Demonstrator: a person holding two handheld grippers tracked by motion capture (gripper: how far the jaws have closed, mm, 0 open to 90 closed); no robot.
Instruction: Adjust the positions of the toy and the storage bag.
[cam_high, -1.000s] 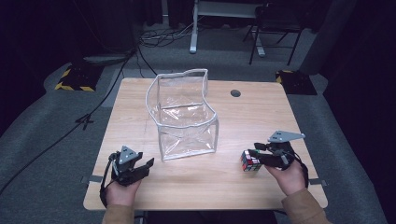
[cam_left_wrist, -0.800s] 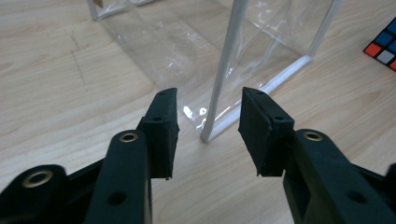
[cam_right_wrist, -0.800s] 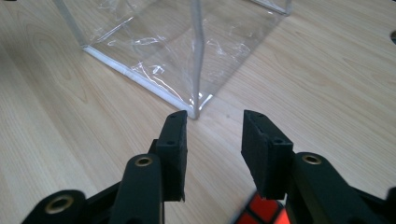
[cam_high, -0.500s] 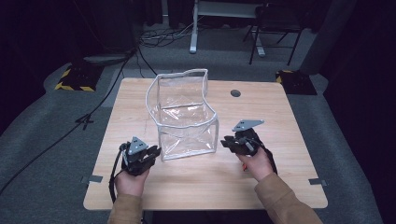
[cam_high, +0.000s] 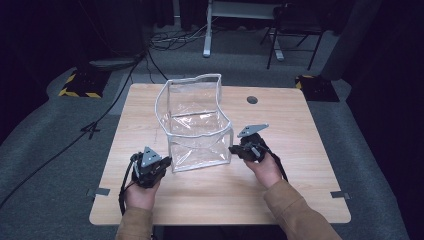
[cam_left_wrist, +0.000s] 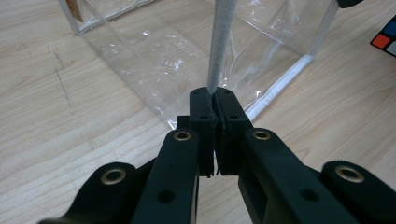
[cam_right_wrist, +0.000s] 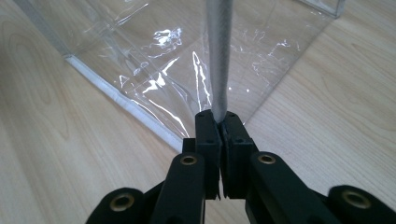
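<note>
A clear plastic bag (cam_high: 192, 80) with white piping stands open on the wooden table (cam_high: 300, 130). My left gripper (cam_high: 167, 162) is at its near left corner. Its jaws have just been closing and are now shut on the upright white piping (cam_left_wrist: 219, 46), as the left gripper view (cam_left_wrist: 214, 95) shows. My right gripper (cam_high: 232, 149) is at the near right corner; its jaws have also just closed, pinching that corner's piping (cam_right_wrist: 219, 56) in the right gripper view (cam_right_wrist: 218, 116). A colour puzzle cube (cam_left_wrist: 385, 39) lies on the table beyond the bag.
A round cable hole (cam_high: 252, 100) is in the table's far right part. Behind the table are a desk leg (cam_high: 206, 30), a chair (cam_high: 292, 30) and cables on the grey floor. A yellow-black striped block (cam_high: 80, 85) lies at far left.
My right gripper moved left, from beside the cube to the bag's near right corner, and shut on its piping. The left gripper edged right to the near left corner and shut there.
</note>
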